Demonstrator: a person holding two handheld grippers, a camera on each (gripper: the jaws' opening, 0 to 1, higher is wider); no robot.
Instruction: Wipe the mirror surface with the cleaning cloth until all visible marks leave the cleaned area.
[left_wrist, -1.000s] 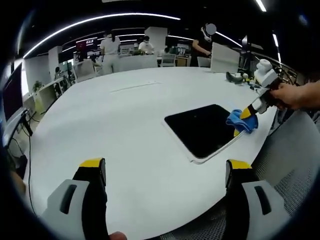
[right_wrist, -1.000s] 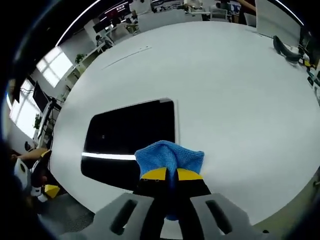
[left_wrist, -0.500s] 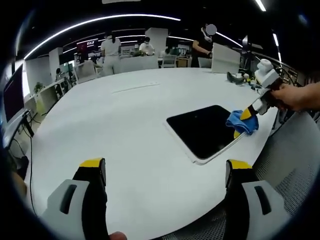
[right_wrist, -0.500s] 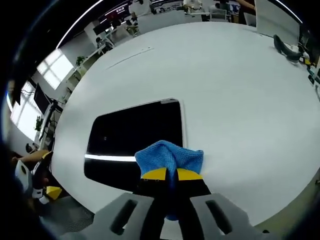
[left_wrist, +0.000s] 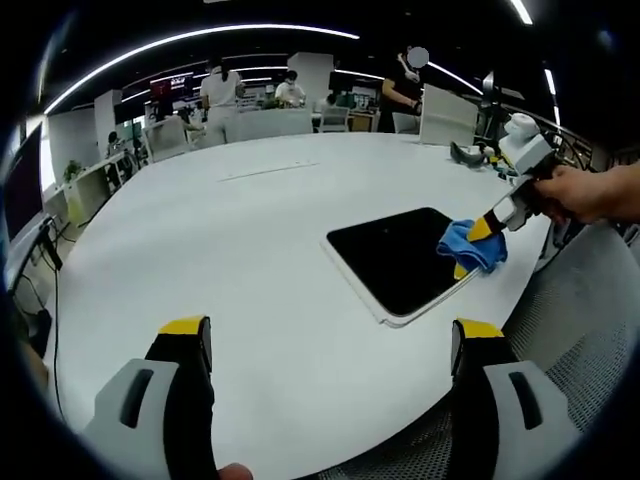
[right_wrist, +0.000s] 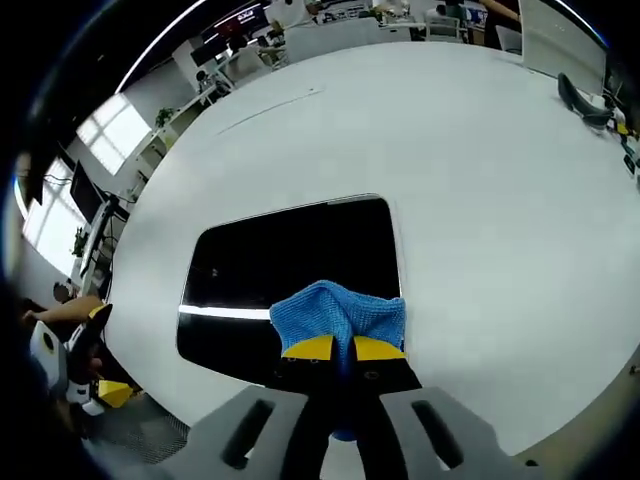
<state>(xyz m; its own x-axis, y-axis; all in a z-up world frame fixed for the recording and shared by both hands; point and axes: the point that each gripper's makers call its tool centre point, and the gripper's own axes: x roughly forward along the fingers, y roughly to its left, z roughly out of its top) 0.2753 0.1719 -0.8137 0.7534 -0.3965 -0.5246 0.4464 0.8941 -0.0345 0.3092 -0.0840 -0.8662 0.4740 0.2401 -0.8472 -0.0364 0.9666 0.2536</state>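
- Mirror (right_wrist: 290, 265): lies flat on the white table (left_wrist: 250, 250), near its edge; no marks you can make out.
- Cleaning cloth (right_wrist: 338, 312): pinched in your right gripper (right_wrist: 335, 348), resting on the mirror's near part.
- Left gripper (left_wrist: 330, 335): jaws wide apart, holding nothing.
- Progress: wiping underway; most glass likely left.

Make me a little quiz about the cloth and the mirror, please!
1. True or false: the right gripper is shut on the blue cloth.
2. Where is the cloth? A) in the middle of the table, far from the mirror B) over one edge of the mirror C) on the floor
3. Fill in: the left gripper has its jaws ____ and holds nothing.

Key: 1 true; 2 B; 3 open
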